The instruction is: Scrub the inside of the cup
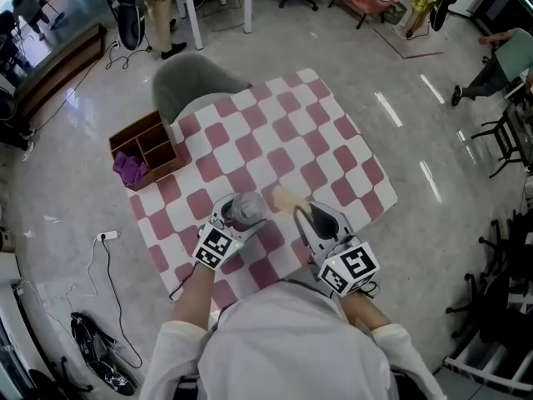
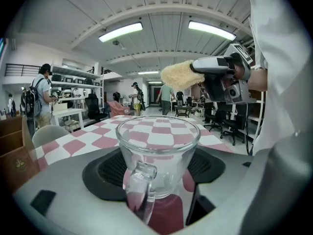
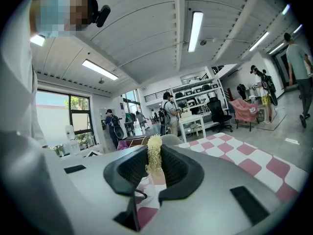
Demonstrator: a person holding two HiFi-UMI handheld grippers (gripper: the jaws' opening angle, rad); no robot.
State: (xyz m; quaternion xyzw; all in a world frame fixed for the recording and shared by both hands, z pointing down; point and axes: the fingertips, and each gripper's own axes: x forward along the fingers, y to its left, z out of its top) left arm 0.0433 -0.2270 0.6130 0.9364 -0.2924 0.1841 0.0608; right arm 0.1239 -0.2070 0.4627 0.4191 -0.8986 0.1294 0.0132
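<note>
A clear glass cup (image 2: 159, 153) with a handle stands upright between the jaws of my left gripper (image 2: 156, 168), which is shut on it; in the head view the cup (image 1: 245, 210) is held just above the checked table. My right gripper (image 3: 154, 168) is shut on a pale yellow scrubbing pad (image 3: 154, 158). From the left gripper's camera, that pad (image 2: 181, 75) hangs above and to the right of the cup's rim, apart from it. Seen from above, the scrubbing pad (image 1: 287, 198) sticks out of the right gripper (image 1: 310, 215) toward the cup.
The pink-and-white checked tablecloth (image 1: 333, 152) covers the table. A brown wooden divided box (image 1: 146, 147) with purple cloth in it sits at the table's left edge, and a grey chair (image 1: 191, 82) stands behind. People and office chairs fill the room beyond.
</note>
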